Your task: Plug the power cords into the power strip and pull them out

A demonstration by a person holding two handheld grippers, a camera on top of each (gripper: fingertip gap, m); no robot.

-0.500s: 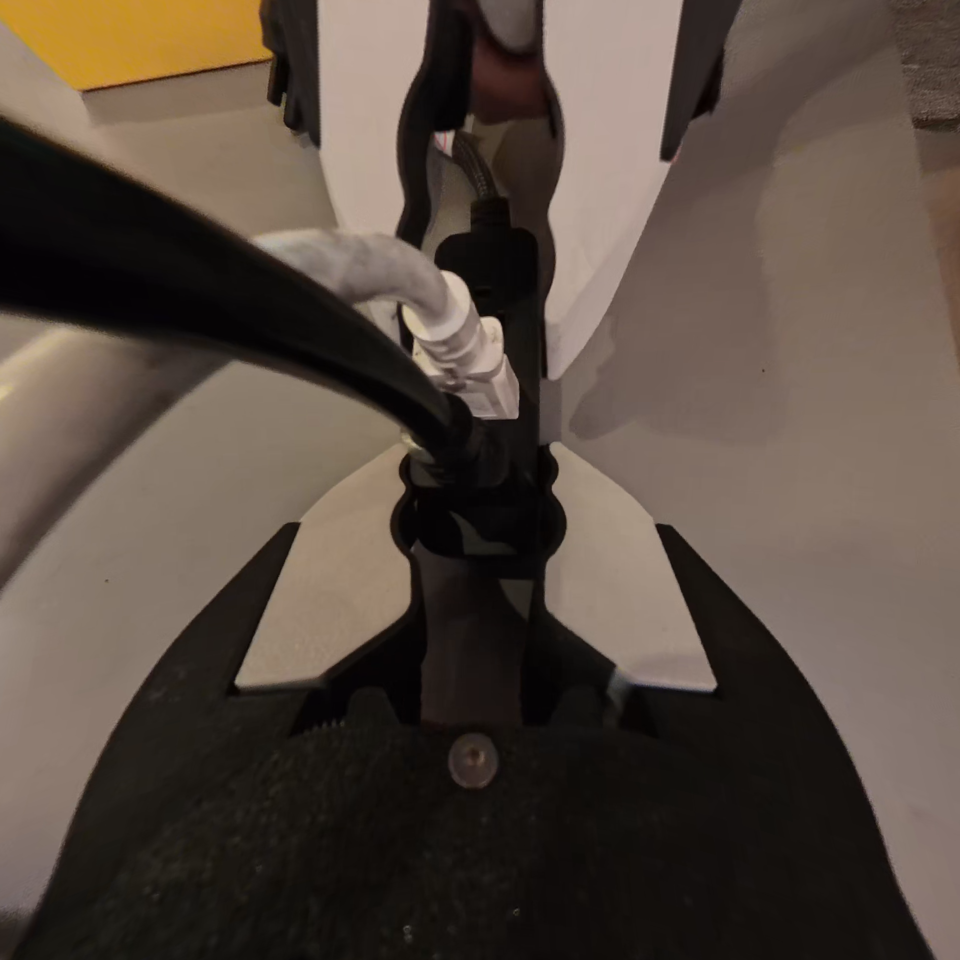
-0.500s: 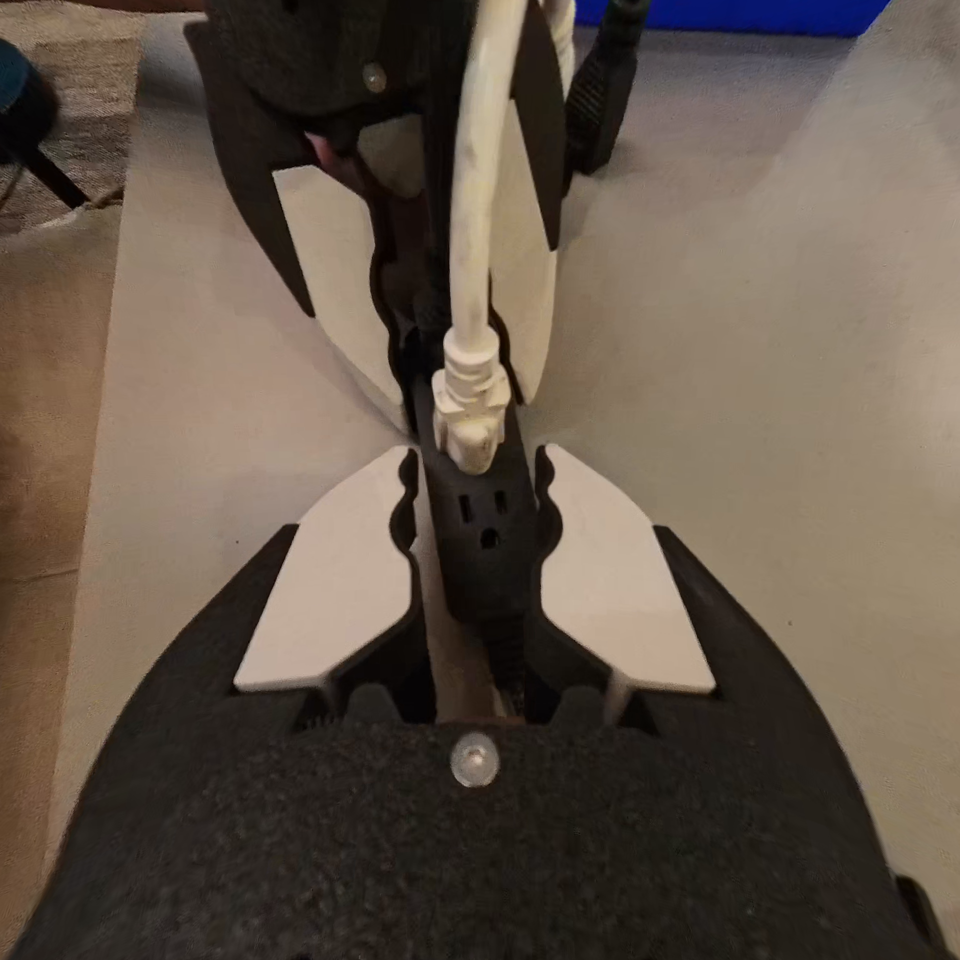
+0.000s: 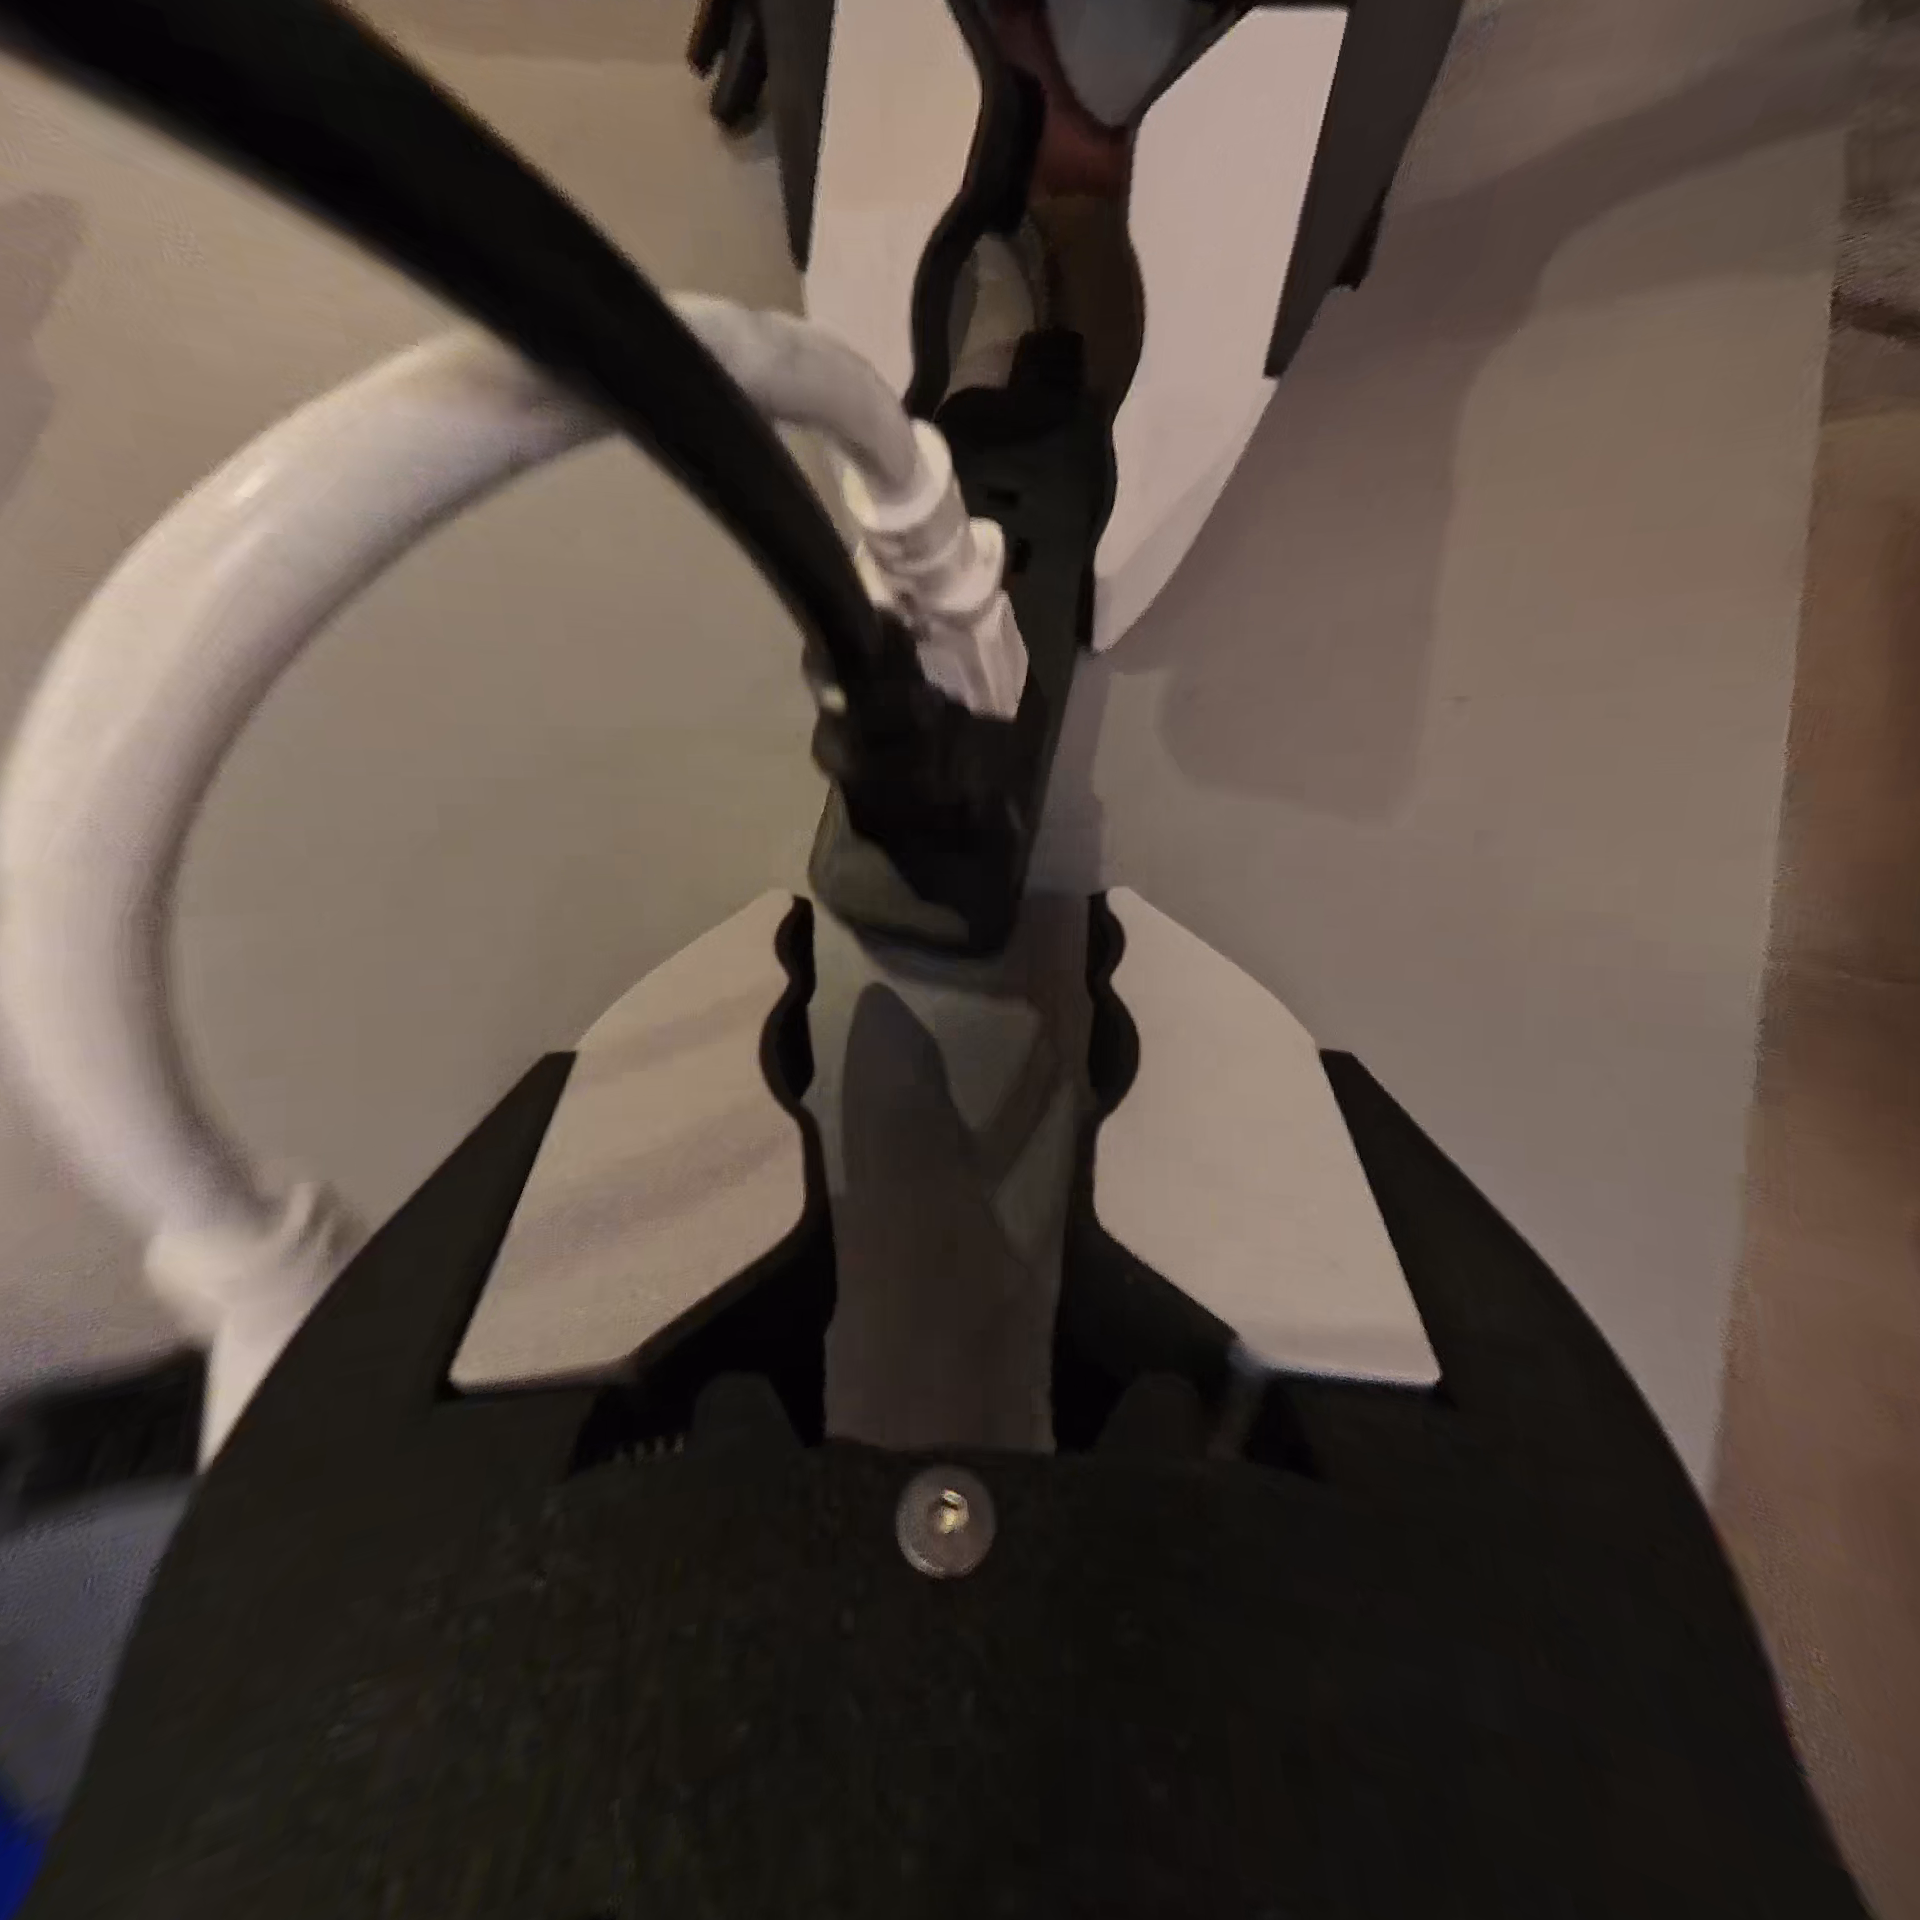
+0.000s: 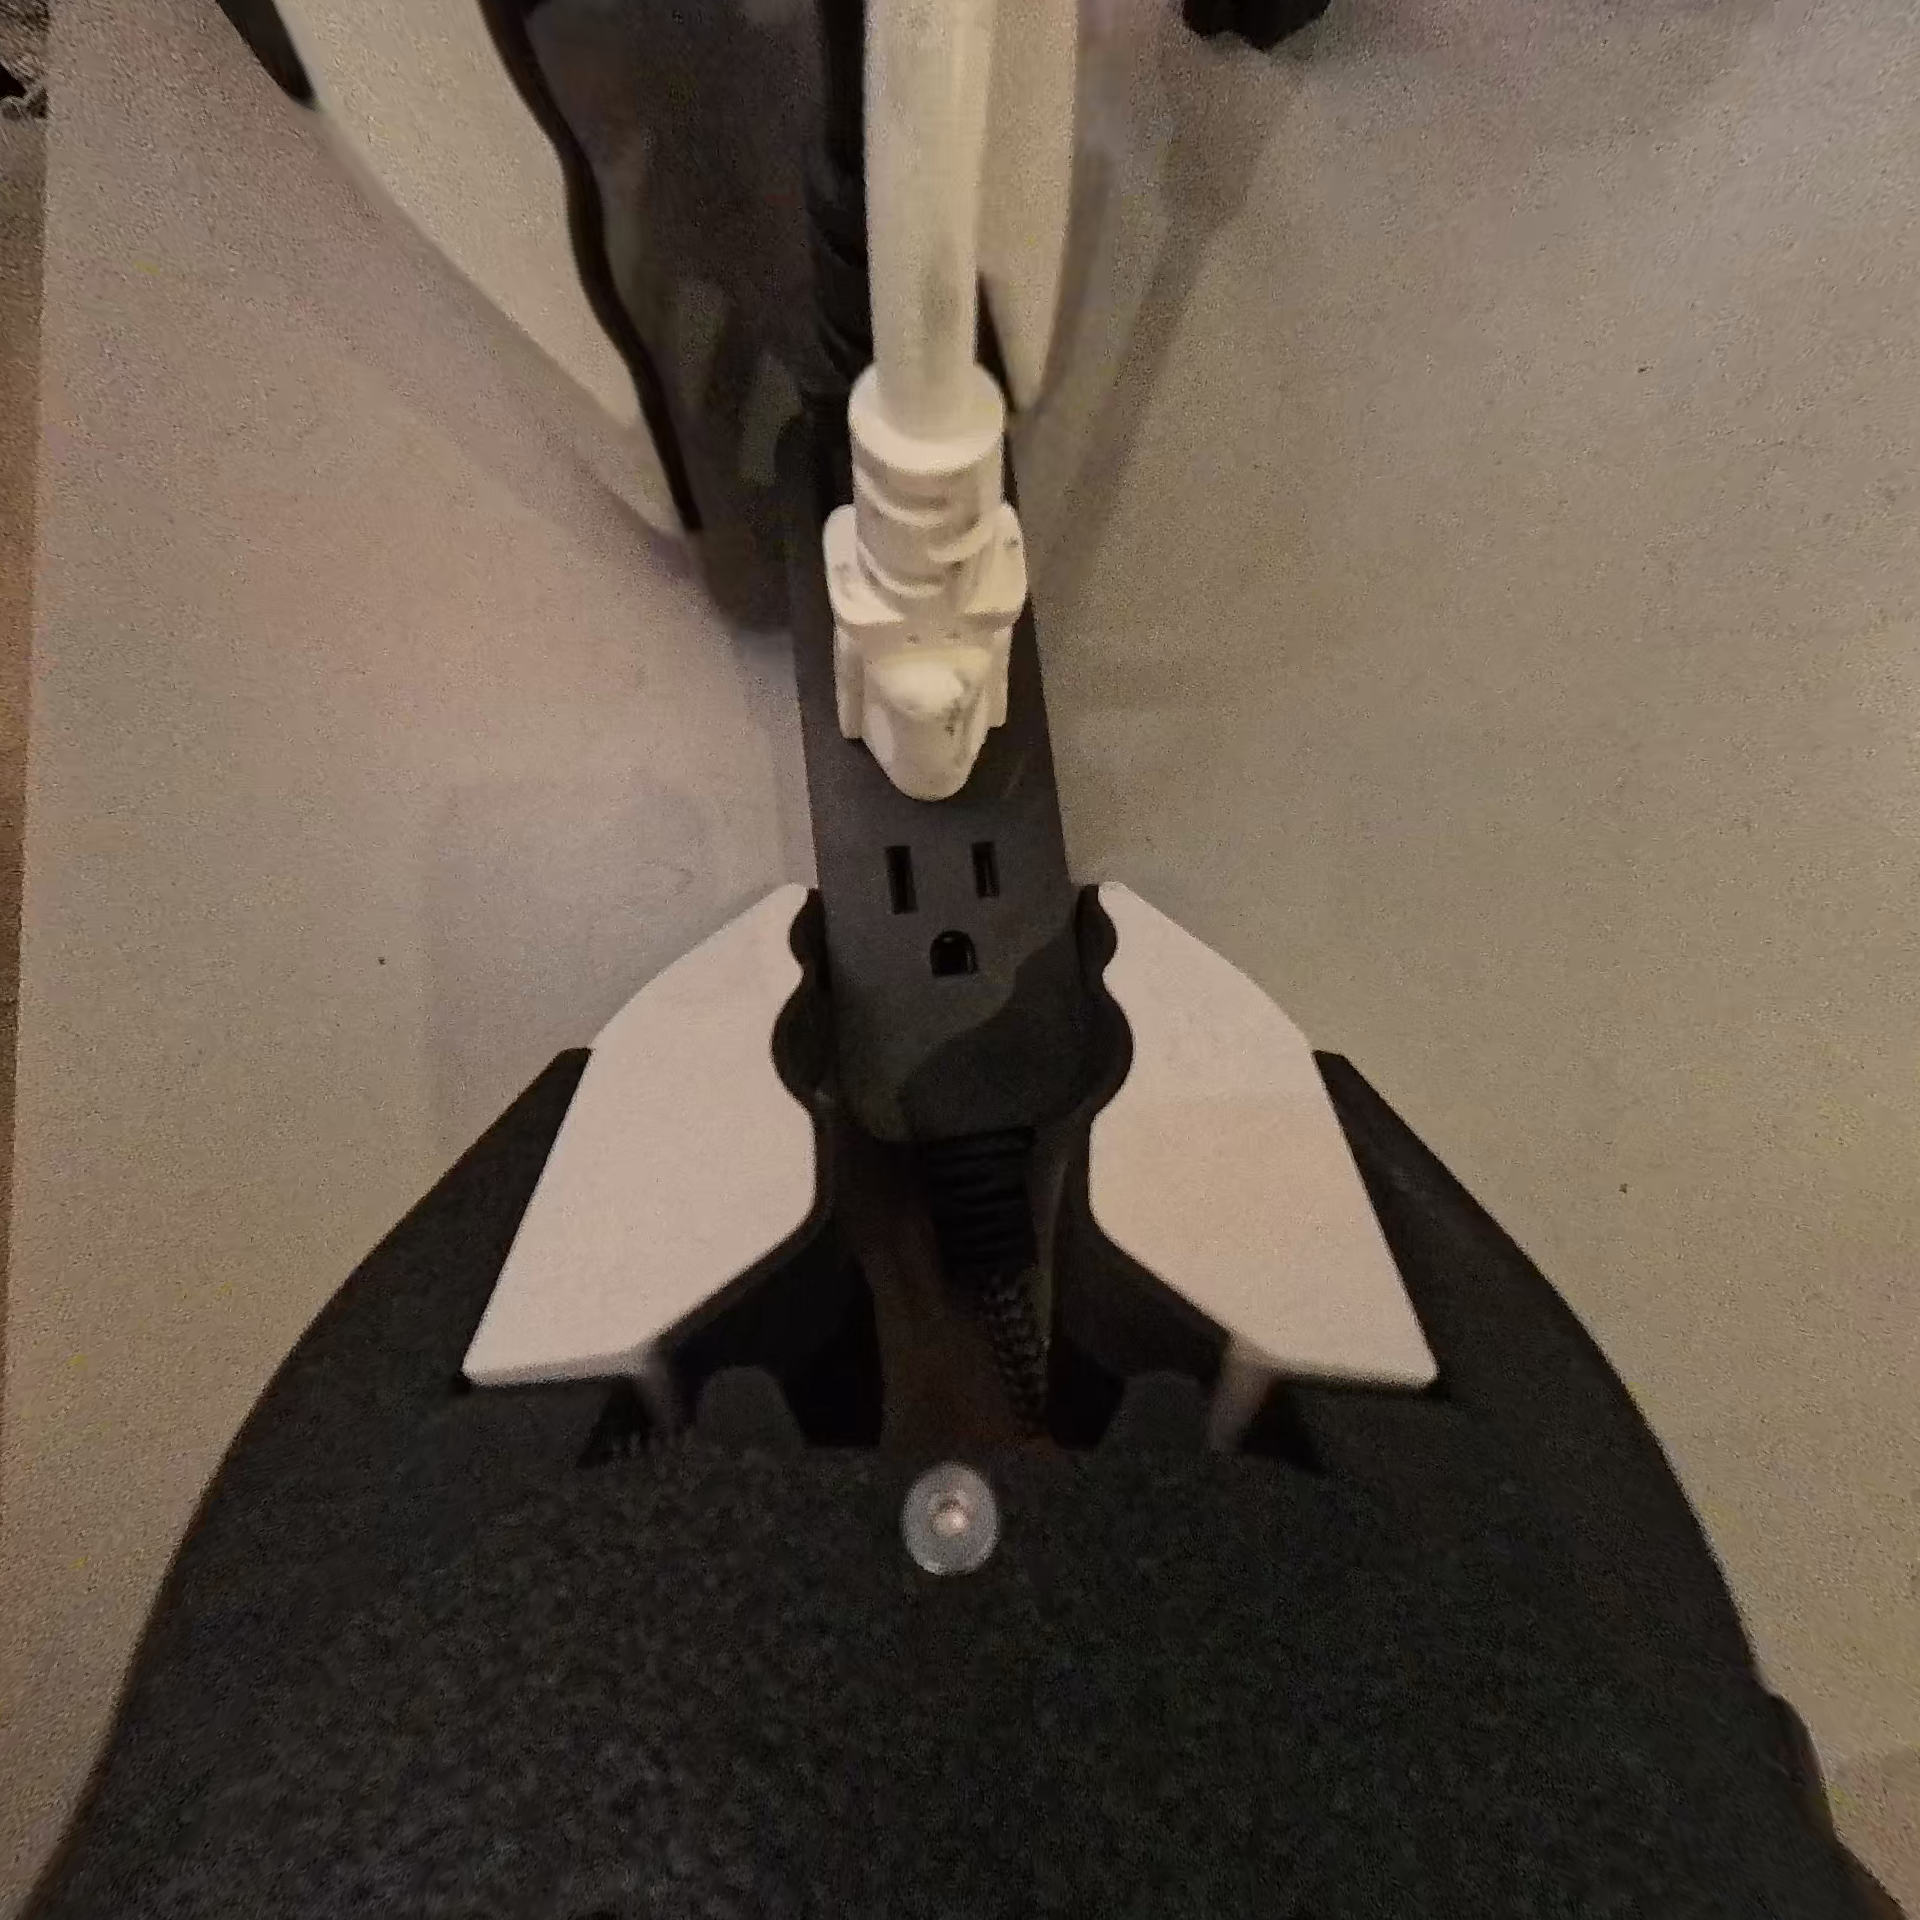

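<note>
Pale grey table [image 4: 1455, 727] fills the background of both views, with a brownish floor strip at its edge. At the centre of the right wrist view, the black power strip [image 4: 935, 831] lies along the table, running from 6 o'clock toward 12 o'clock. Its near end is gripped between the white fingers [image 4: 665, 1174] of the right gripper [image 4: 945, 997], which are closed on its sides. One free outlet is seen just ahead of the fingertips, and the strip's own braided cord is seen running back between the fingers. Beyond the outlet, at 12 o'clock, the white plug [image 4: 920, 644] is seated in the strip, and its white cord [image 4: 925, 208] rises toward the top edge.

In the left wrist view the same strip [image 3: 1049, 582] is seen from the opposite end. The black plug [image 3: 935, 810] sits on the strip just ahead of the left gripper [image 3: 951, 935], with the white plug [image 3: 956, 613] just beyond it. The black cord [image 3: 468, 229] arcs away toward 10 o'clock, and the white cord [image 3: 125, 790] loops round toward 8 o'clock. The left gripper's fingers [image 3: 665, 1153] are parted, with the black plug ahead of the tips and nothing clamped between them. The right gripper [image 3: 1039, 312] is seen at 12 o'clock, closed on the far end of the strip.
</note>
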